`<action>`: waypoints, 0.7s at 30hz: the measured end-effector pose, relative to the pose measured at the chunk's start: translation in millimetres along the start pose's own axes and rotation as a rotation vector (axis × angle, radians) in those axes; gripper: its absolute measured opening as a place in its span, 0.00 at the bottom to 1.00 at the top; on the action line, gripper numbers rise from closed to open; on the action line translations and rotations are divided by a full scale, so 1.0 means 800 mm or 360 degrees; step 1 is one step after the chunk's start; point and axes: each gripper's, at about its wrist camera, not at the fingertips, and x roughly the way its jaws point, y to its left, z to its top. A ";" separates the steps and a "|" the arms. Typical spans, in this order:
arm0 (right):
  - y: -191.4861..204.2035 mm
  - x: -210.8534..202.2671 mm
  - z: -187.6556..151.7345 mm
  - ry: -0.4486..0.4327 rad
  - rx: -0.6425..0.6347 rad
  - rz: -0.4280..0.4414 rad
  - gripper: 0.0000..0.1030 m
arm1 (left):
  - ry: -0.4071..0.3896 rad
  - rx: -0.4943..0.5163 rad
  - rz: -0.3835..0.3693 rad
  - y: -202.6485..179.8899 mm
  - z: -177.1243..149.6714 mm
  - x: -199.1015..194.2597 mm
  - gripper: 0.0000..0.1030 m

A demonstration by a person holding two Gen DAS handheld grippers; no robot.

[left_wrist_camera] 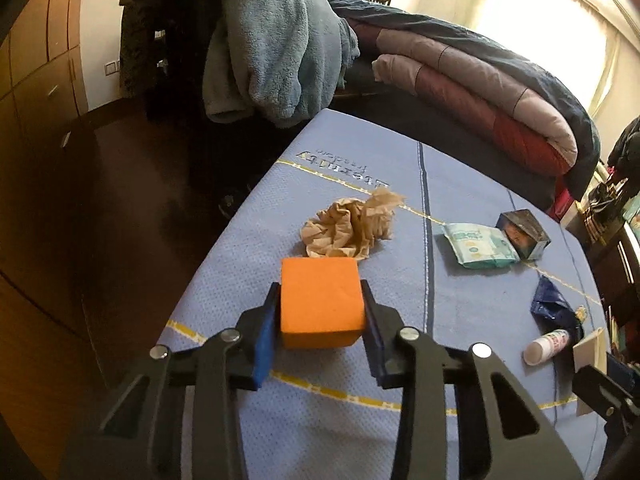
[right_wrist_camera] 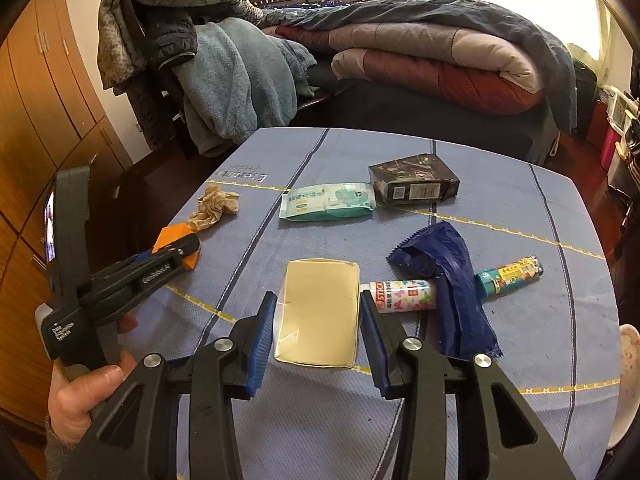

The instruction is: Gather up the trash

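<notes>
My left gripper [left_wrist_camera: 321, 298] is shut on an orange block [left_wrist_camera: 320, 312], which rests on or just over the blue tablecloth [left_wrist_camera: 320, 420]. In the right wrist view this gripper [right_wrist_camera: 188, 250] comes in from the left, with a hand [right_wrist_camera: 84, 392] on its handle. Just beyond the block lies crumpled brown paper [left_wrist_camera: 352, 228], also visible at the table's left [right_wrist_camera: 214, 206]. My right gripper [right_wrist_camera: 318, 306] is shut on a cream carton [right_wrist_camera: 320, 320]. A blue wrapper [right_wrist_camera: 444, 264] is draped over a white tube [right_wrist_camera: 404, 296].
A wipes pack [right_wrist_camera: 328, 202], a dark box [right_wrist_camera: 414, 184] and a green roll [right_wrist_camera: 510, 274] lie further back on the cloth [right_wrist_camera: 400, 400]. Behind the table stand a chair heaped with clothes [right_wrist_camera: 224, 80] and a bed with folded quilts [right_wrist_camera: 440, 56]. Wooden wardrobes [right_wrist_camera: 52, 100] line the left.
</notes>
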 end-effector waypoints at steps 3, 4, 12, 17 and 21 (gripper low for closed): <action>-0.006 -0.006 -0.003 -0.0002 0.0014 0.0001 0.41 | -0.0024 0.0011 -0.0013 -0.005 -0.001 -0.017 0.35; -0.008 -0.008 -0.005 -0.0004 0.0019 0.0000 0.41 | -0.0035 0.0023 -0.0019 -0.010 -0.002 -0.024 0.35; -0.038 -0.042 -0.024 -0.0038 0.0076 -0.0034 0.41 | -0.0124 0.0164 -0.0066 -0.057 -0.012 -0.087 0.35; -0.073 -0.080 -0.043 -0.0093 0.0155 -0.0097 0.41 | -0.0188 0.0286 -0.0163 -0.109 -0.019 -0.127 0.35; -0.099 -0.107 -0.057 -0.0128 0.0208 -0.0148 0.41 | -0.0235 0.0387 -0.0237 -0.153 -0.028 -0.152 0.35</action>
